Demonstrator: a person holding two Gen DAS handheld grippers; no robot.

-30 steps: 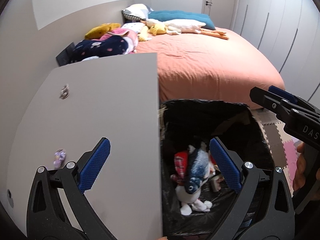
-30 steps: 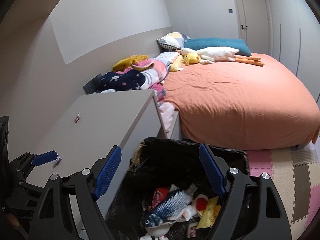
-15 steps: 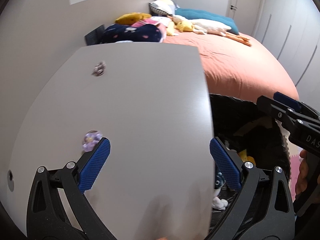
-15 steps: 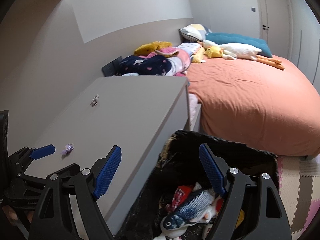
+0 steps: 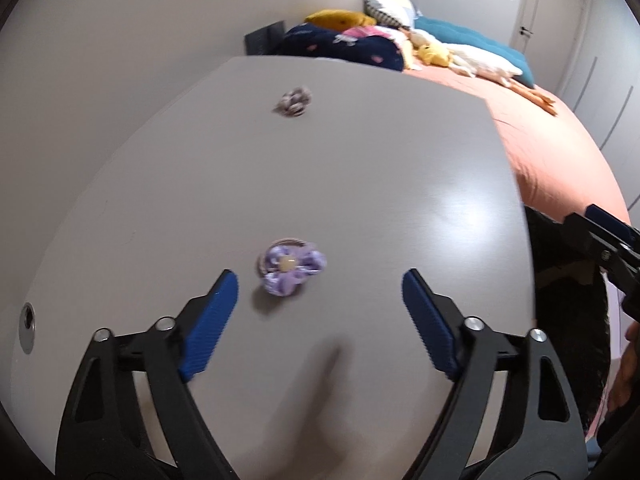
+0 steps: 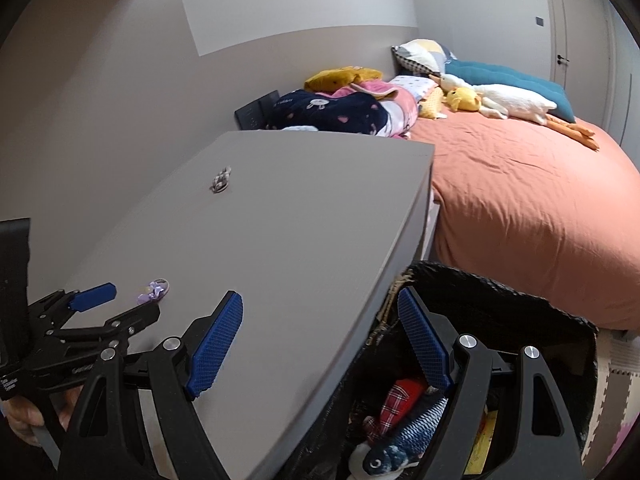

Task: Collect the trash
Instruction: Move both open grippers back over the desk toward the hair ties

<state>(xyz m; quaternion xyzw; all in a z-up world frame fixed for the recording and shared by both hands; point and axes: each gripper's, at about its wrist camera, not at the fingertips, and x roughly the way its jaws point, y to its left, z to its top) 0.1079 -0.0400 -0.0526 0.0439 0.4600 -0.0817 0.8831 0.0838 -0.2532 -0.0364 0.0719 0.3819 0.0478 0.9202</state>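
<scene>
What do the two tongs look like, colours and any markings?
Both the left tongs and the right tongs have matte black triangular cut-out frames, silver bolts at the joints and blue cross-hatched rubber finger pads. White lettering, too small to read, marks the left tongs' body. No cables visible.

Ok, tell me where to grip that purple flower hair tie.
Grip the purple flower hair tie across its puffy fabric petals, coming straight down from above with the open left gripper. It lies flat on the grey tabletop, so a side approach probably finds nothing.
</scene>
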